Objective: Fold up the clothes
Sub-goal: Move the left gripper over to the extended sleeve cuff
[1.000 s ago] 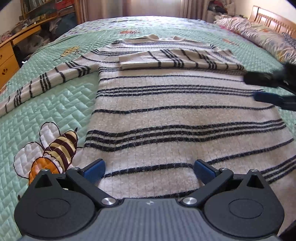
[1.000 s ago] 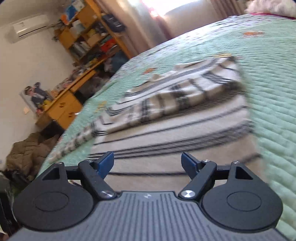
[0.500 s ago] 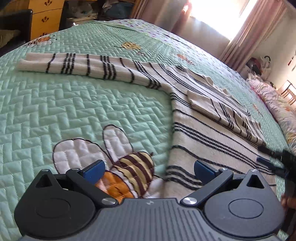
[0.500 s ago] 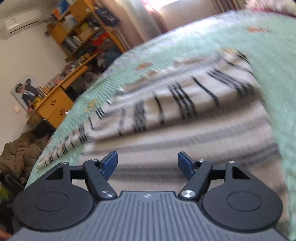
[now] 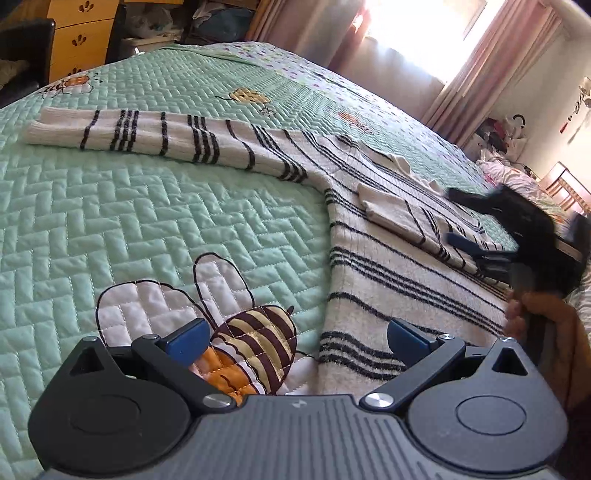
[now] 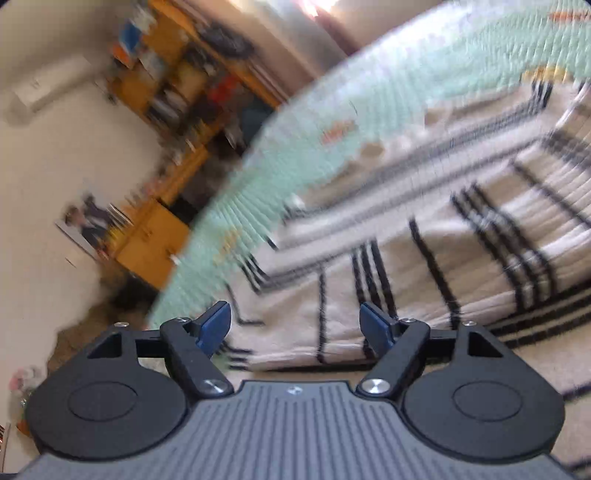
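A cream sweater with black stripes (image 5: 399, 258) lies flat on the green quilted bedspread (image 5: 147, 206). Its one sleeve (image 5: 147, 133) stretches out to the left; the other sleeve (image 5: 402, 218) is folded across the chest. My left gripper (image 5: 295, 334) hovers open over the sweater's lower left corner and the bee patch, nothing between its fingers. My right gripper (image 6: 295, 321) hangs over the folded sleeve (image 6: 461, 266), its jaws opening with nothing held between them. It also shows as a dark blurred shape (image 5: 495, 236) above the sweater's right side in the left wrist view.
An embroidered bee (image 5: 236, 339) marks the quilt by the sweater's hem. Orange drawers (image 5: 81, 33) and shelves (image 6: 177, 74) stand beyond the bed's far side. Pillows and a headboard (image 5: 565, 184) are at the right, curtains behind. A person's hand (image 5: 532, 306) grips the right tool.
My left gripper swung left from over the sweater's hem to its lower left corner and rolled. The right gripper moved in closer over the folded sleeve, its view now blurred.
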A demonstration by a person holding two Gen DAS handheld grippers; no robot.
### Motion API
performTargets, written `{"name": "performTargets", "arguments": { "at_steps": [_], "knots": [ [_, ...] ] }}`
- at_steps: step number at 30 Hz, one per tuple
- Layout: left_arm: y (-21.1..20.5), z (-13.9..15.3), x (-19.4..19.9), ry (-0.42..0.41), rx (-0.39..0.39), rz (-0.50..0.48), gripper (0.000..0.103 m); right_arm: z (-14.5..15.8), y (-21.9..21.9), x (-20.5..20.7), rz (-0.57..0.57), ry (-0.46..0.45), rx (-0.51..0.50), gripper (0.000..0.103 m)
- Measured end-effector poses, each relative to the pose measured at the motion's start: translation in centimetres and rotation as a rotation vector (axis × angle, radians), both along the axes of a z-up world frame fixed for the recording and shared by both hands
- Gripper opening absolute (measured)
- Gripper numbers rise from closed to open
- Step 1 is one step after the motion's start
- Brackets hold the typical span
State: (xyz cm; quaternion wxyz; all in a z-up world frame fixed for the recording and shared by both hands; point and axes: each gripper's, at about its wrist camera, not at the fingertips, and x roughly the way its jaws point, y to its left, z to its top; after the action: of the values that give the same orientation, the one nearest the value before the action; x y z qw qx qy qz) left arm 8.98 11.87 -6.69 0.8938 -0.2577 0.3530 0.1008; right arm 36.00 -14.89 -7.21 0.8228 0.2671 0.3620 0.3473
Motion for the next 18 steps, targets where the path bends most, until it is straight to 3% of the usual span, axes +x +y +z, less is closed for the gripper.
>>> {"name": "performTargets", "arguments": {
  "at_steps": [1,3,6,10,12,14,18],
  "knots": [
    [0.0,0.0,-0.1,0.002,-0.006,0.005,0.102,0.3,-0.7,-0.8,0.003,-0.001,-0.008,0.078],
    [0.0,0.1,-0.3,0.004,-0.016,0.020,0.102,-0.2,-1.6,-2.3,0.047,0.081,-0.039,0.079],
    [1.6,0.5,-1.1,-0.016,-0.044,0.090,0.102,-1.3,-4.2,-6.4,0.111,0.145,0.014,0.079],
    [5.8,0.9,-1.3,-0.056,-0.137,0.219,0.102,-2.3,-7.9,-12.9,0.114,0.147,0.029,0.079],
    [8.2,1.3,-0.9,-0.093,-0.145,0.292,0.102,-2.8,-9.8,-15.4,0.087,0.145,0.028,0.079],
    [11.0,1.6,-0.2,-0.136,-0.140,0.384,0.102,-3.2,-11.0,-16.6,0.076,0.133,0.031,0.079],
    [17.0,0.0,1.0,-0.158,-0.221,0.562,0.102,-3.7,-11.7,-16.7,0.065,0.140,0.058,0.079]
  ]
}}
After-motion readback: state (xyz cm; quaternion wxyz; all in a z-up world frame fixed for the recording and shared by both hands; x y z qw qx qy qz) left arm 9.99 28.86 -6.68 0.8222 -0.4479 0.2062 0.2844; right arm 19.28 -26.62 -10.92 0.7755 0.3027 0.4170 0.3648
